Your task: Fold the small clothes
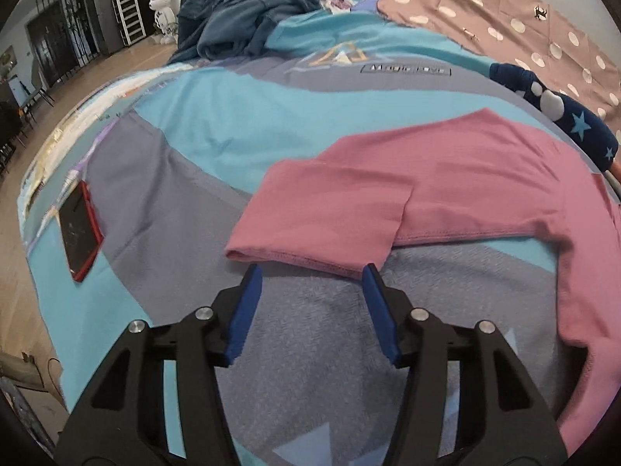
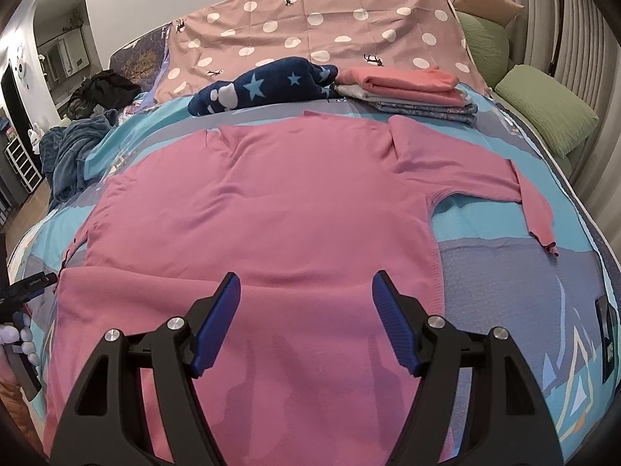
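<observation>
Behind pink sweater (image 2: 271,202), folded stack (image 2: 407,89), star blanket (image 2: 268,85) (both hand-held grippers agape, empty)

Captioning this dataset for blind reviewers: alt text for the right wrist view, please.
An open hand-held gripper hovers over a pink long-sleeved top spread flat on a blue-and-grey bedspread. Folded clothes are stacked beyond it.

I see the sweater (image 2: 264,209) lying flat on the bed (image 2: 504,272); the folded stack (image 2: 407,89) sits at one o'clock beyond it, the starred bundle (image 2: 264,85) at twelve (just beside the stack), the crumpled blanket (image 2: 73,147) at ten.
</observation>
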Demonstrator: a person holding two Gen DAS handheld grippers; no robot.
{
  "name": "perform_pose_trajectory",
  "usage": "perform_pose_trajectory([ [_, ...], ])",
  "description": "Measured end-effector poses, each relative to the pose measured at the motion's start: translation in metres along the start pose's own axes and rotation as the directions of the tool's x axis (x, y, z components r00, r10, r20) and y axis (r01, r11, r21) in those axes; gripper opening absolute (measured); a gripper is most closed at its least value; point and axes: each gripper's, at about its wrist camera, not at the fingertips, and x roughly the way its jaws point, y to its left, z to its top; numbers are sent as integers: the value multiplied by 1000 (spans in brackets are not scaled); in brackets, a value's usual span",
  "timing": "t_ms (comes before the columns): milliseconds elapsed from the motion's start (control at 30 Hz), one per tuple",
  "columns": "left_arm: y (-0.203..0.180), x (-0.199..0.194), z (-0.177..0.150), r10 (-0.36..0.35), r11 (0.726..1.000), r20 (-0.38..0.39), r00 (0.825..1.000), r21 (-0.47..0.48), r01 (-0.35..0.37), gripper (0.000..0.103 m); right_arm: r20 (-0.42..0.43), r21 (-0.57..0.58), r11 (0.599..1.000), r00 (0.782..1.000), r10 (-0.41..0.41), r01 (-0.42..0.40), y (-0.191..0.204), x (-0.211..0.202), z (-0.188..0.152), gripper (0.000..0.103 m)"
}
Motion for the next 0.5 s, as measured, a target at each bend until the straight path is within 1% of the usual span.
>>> perform_pose_trajectory([
  [67,-3,4,1,-22,1000,-16,1000,-3,22,62,-5,0,1000,1000,-2,2,0,1,0,72],
  [133,-7,4,1,-49,999,-9,999,10,50,66,-6,-1,1000,1000,-4,4,0,1,0,72],
  [167,-11,3,2,-50,998,-1,999,22,50,67,-6,-1,1000,1000,-6,6,-1,2,-1,72],
  [233,-19,4,3,-30,998,6,1000,58,30,67,-12,7,1000,1000,-10,10,-2,4,-1,72],
  [267,-21,6,4,-24,998,5,1000,66,23,64,-18,13,1000,1000,-10,10,-3,5,-1,72],
  [300,-23,10,5,-28,997,-1,1000,78,28,57,-22,17,1000,1000,-8,9,-3,6,-1,72],
  [333,-23,13,7,-51,996,-13,999,79,51,35,-27,21,1000,1000,-6,7,-4,6,-1,72],
  [367,-21,17,10,-79,994,-26,997,69,80,21,-28,23,1000,1000,-4,5,-5,7,-2,72],
  [400,-18,18,11,-103,993,-33,994,50,104,12,-27,23,1000,1000,-4,5,-5,6,-2,72],
  [433,-16,18,13,-109,993,-33,993,34,110,8,-26,21,1000,1000,-7,7,-5,6,-2,72],
  [467,-14,17,15,-111,993,-30,993,34,112,4,-24,20,1000,1000,-11,11,-6,6,-1,72],
  [500,-13,14,16,-112,993,-22,993,34,112,4,-23,22,1000,1000,-12,13,-6,6,-1,72],
])
